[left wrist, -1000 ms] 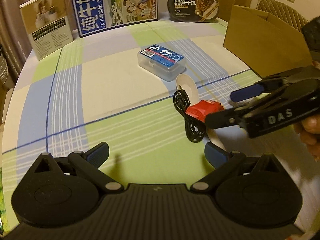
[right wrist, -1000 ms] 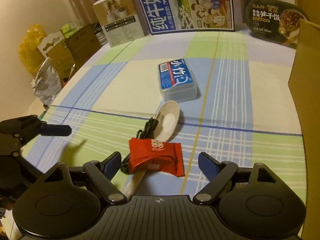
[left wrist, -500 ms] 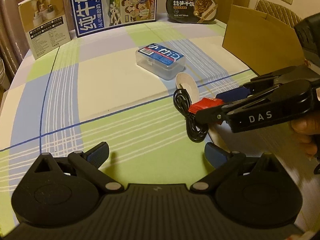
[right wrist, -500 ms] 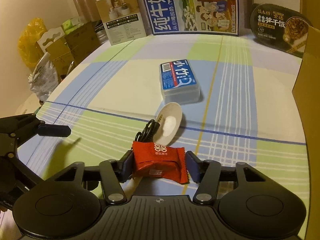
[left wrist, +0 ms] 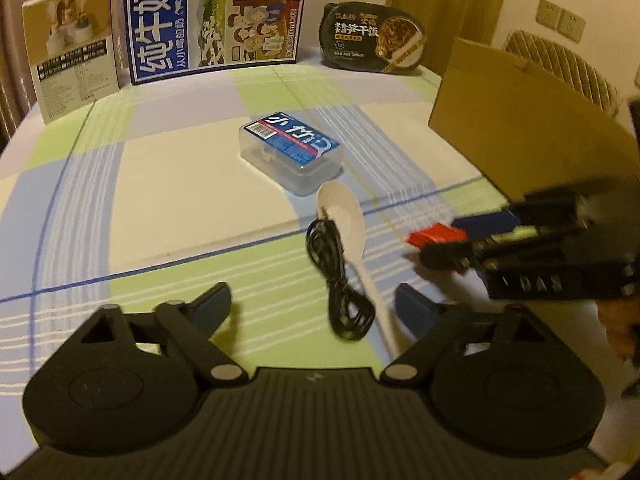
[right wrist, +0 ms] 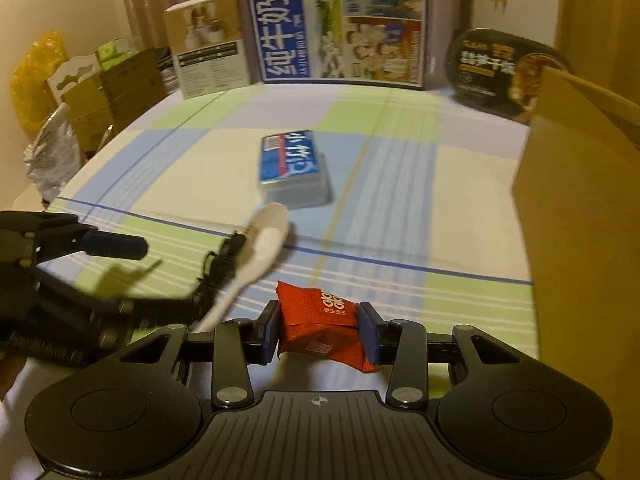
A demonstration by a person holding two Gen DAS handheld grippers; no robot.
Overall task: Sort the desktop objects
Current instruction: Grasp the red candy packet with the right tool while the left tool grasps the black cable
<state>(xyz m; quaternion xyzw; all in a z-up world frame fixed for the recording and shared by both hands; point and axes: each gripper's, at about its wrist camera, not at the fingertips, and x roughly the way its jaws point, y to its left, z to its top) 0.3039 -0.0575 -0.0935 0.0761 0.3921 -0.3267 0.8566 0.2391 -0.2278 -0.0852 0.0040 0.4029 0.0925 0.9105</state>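
Lifted since a second ago, red snack packet (right wrist: 320,322) now clamped in right hand-held gripper (right wrist: 320,330) above tabletop (left wrist: 160,200); left hand-held gripper (left wrist: 312,306) wide, empty; spoon (left wrist: 344,216), cable (left wrist: 340,280), plastic case (left wrist: 292,150) unsorted beside cardboard box (left wrist: 520,120)

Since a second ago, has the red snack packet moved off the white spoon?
Yes. The red snack packet, now clamped in the right gripper, has gone right of the white spoon and black cable toward the cardboard box.

"纯牛奶" stands on the blue milk carton (left wrist: 216,16); "DAS" on the right tool's body (left wrist: 552,280).
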